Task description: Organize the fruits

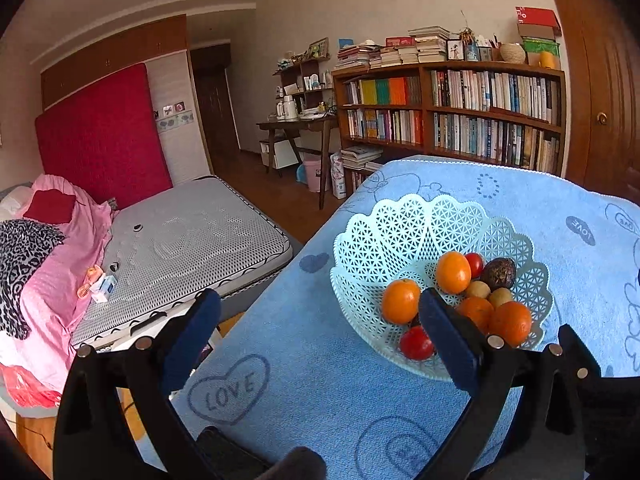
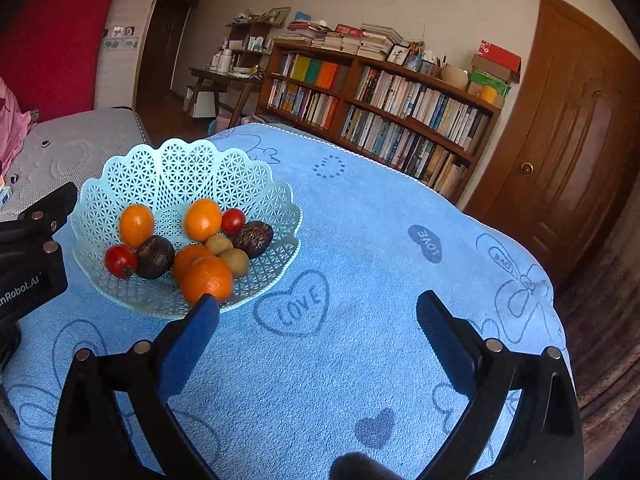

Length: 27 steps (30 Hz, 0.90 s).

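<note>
Gaping wide, both tools (image 1: pixel 320 316) (image 2: pixel 318 316) hold nothing.

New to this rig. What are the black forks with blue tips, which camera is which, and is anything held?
No robot arm here: a person holds one pair of tongs in each hand, with a fisheye camera on each looking along the fingers. The left tongs and right tongs are both open and hold nothing. A blue towel covers the surface. On it stands a pale lattice basket holding oranges, tomatoes, two dark fruits and small brown ones.
</note>
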Available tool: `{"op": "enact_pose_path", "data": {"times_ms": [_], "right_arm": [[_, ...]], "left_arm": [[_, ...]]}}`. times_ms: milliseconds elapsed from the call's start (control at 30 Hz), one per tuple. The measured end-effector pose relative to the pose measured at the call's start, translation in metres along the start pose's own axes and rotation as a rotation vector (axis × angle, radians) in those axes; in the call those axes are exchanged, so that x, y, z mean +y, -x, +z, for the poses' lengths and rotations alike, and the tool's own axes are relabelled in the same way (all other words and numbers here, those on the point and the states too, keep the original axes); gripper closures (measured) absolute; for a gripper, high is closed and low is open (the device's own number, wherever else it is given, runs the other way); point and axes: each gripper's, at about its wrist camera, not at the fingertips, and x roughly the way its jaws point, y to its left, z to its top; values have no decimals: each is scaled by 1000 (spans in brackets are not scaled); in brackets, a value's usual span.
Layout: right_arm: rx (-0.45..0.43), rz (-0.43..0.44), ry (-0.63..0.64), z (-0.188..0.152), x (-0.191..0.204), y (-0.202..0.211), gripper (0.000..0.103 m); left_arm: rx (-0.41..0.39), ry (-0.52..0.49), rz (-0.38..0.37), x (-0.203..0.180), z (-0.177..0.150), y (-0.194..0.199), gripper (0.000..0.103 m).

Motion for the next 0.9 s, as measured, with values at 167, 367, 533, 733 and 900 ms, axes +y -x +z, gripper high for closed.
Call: {"op": "enact_pose_path", "data": {"times_ms": [167,367,533,733,900], "right_arm": [[-11,-8,26,-7,5,9,5],[2,-24,67,-16,12,6,5],[-13,-68,106,-17,17,7,5],[-12,-61,108,-18,15,9,5],[-21,-56,114,-17,17,12,5]], "left_arm": [[-53,-144,106,-3,-8,21,3],[-99,-293,250,-14,-17,31,3],[-84,-341,270,-19,-22,31,3],[-68,-330,268,-15,-25,30,3],[-49,-307,247,-12,-24,26,3]]}}
